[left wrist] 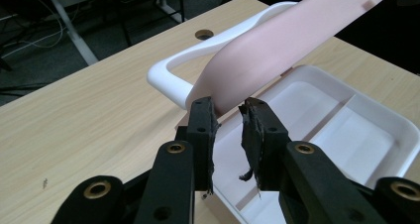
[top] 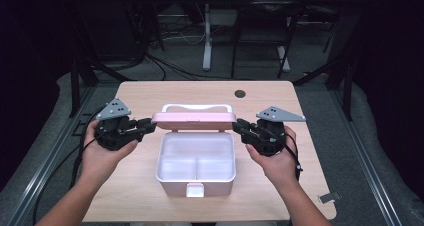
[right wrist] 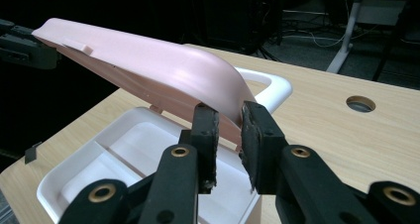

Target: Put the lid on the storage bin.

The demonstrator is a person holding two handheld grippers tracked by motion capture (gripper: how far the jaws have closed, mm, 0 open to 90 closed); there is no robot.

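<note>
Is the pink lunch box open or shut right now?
Open. The pink lid is raised on its rear edge above the white tray, whose empty compartments show, with a hand-held gripper at each end.

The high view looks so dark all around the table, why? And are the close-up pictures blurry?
High view: light falls on the table; the room around stays dim. Left gripper view: jaws and pink lid sharp, background soft. Right gripper view: lid clear, background dark.

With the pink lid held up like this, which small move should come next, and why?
Probably tip the pink lid further back. The left gripper and right gripper pinch its two ends, and it stands raised over the white tray, hinged at the rear.
</note>
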